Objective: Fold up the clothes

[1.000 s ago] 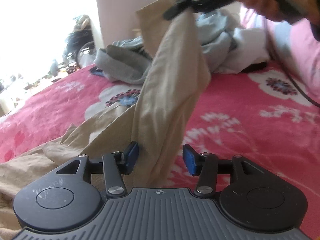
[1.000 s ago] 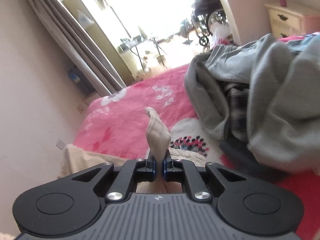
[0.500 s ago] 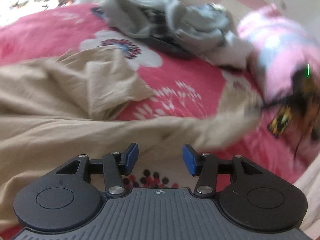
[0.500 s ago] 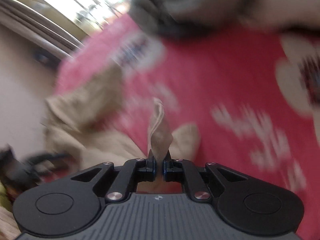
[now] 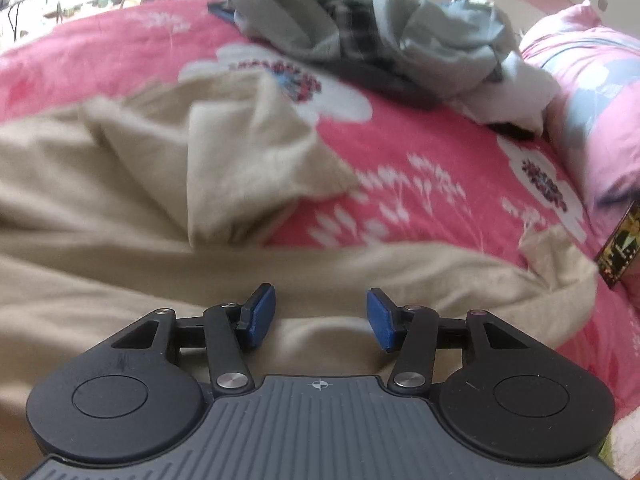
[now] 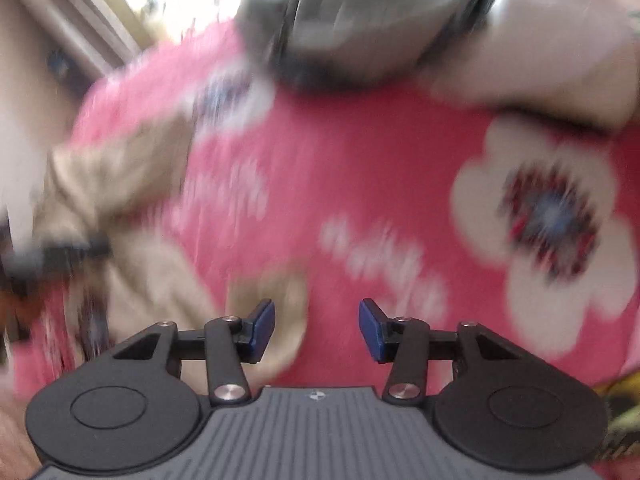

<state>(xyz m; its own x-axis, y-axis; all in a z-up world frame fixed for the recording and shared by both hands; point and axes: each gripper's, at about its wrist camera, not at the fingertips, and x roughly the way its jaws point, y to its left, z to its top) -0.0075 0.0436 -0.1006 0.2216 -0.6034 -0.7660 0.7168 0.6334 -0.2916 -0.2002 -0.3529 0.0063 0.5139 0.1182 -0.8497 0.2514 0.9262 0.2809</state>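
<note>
A beige garment [image 5: 160, 200] lies spread and creased over the pink flowered bedspread [image 5: 420, 152]; one strip of it runs across to the right, ending in a corner [image 5: 556, 252]. My left gripper [image 5: 321, 316] hovers just over that strip, open, nothing between its blue pads. In the blurred right wrist view my right gripper [image 6: 317, 328] has its jaws opening, and the beige corner [image 6: 276, 300] lies loose on the bedspread under the left fingertip, no pad pressing it.
A heap of grey and checked clothes [image 5: 368, 28] with a white piece [image 5: 524, 92] sits at the far side of the bed. A pink and blue pillow [image 5: 592, 92] lies at right. The same heap [image 6: 360, 20] shows blurred in the right wrist view.
The right gripper swung down from holding the beige cloth aloft, laid it across the bed and opened off its corner. The left gripper turned and dropped toward the garment, staying open.
</note>
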